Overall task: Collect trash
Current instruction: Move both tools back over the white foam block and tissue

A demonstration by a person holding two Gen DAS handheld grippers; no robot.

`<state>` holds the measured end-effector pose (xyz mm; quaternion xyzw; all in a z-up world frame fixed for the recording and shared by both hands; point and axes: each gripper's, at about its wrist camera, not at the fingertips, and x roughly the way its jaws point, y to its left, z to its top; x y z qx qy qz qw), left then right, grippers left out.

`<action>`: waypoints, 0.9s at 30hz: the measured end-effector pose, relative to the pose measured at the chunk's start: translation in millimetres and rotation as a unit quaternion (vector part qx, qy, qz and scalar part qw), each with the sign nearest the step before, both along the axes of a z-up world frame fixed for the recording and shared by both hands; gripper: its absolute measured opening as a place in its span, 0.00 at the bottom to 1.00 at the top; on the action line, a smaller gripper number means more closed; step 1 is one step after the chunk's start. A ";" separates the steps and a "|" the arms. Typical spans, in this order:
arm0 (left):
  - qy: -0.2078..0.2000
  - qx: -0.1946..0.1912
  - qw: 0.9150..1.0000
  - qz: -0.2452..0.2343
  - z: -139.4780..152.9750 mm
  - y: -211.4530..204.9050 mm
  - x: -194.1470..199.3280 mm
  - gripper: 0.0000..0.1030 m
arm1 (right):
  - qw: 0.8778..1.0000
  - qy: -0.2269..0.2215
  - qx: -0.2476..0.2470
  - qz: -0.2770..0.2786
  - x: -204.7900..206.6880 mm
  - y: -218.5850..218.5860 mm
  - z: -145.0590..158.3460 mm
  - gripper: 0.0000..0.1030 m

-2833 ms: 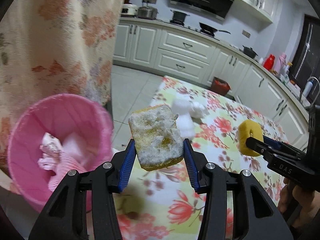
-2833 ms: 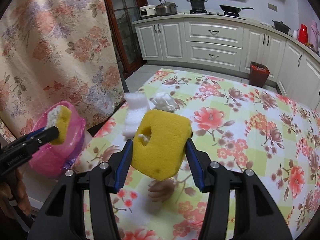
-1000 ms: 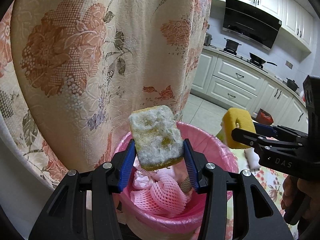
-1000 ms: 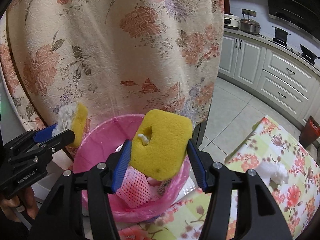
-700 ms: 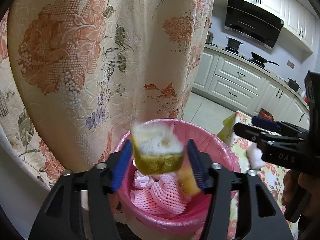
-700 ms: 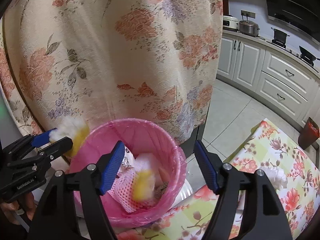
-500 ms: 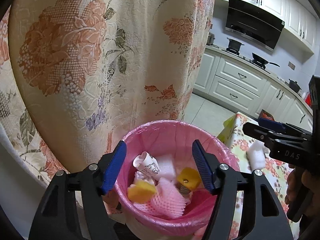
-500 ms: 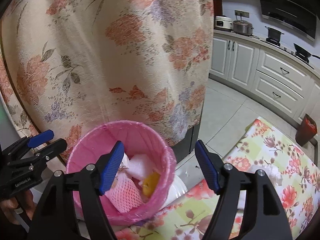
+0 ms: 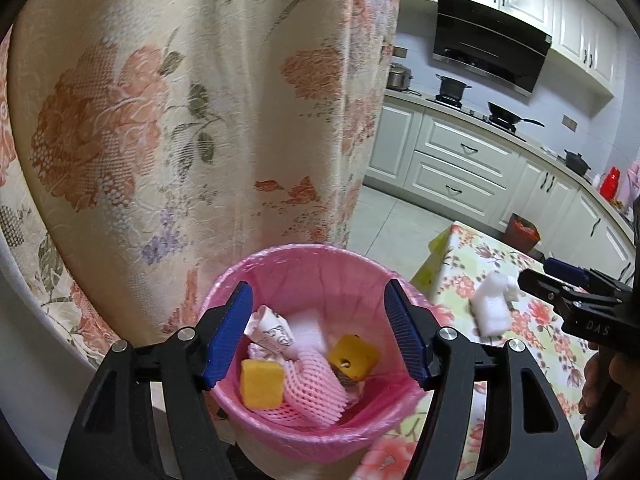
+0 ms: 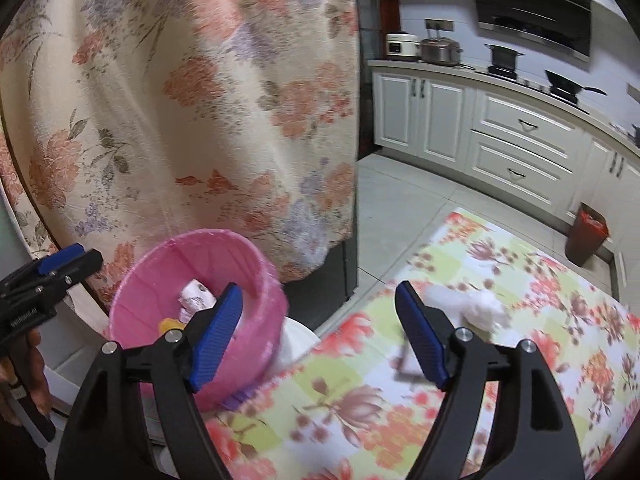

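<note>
A pink-lined trash bin (image 9: 304,264) stands below my left gripper (image 9: 318,336), which is open and empty right over it. Inside lie two yellow sponges (image 9: 262,384) (image 9: 354,356), pink foam netting (image 9: 316,384) and crumpled paper (image 9: 270,330). My right gripper (image 10: 318,340) is open and empty, between the bin (image 10: 200,252) and the floral table (image 10: 540,280). White foam and tissue trash (image 10: 476,304) lies on the table just beyond its right finger; it also shows in the left wrist view (image 9: 492,308).
A floral curtain (image 9: 180,120) hangs close behind the bin. Kitchen cabinets (image 10: 520,140) and a stove line the far wall. A small red bin (image 10: 586,234) stands on the tiled floor (image 10: 408,204) beyond the table.
Both grippers opened over the bin and dropped their sponges, which now lie inside it. The right gripper has since swung right toward the table.
</note>
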<state>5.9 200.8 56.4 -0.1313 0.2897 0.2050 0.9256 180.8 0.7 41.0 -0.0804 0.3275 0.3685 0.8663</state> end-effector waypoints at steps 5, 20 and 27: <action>0.000 0.001 1.000 -0.016 2.3 -18.8 6.0 0.60 | 1.000 0.001 -0.002 -0.029 1.1 -38.0 -4.3 0.75; 0.006 0.004 0.997 -0.077 5.4 -86.1 30.8 0.60 | 0.996 0.010 -0.003 -0.091 -1.3 -130.5 -19.8 0.77; 0.013 0.001 0.995 -0.103 0.6 -113.7 46.9 0.60 | 0.993 0.013 -0.001 -0.114 -1.3 -161.9 -25.0 0.77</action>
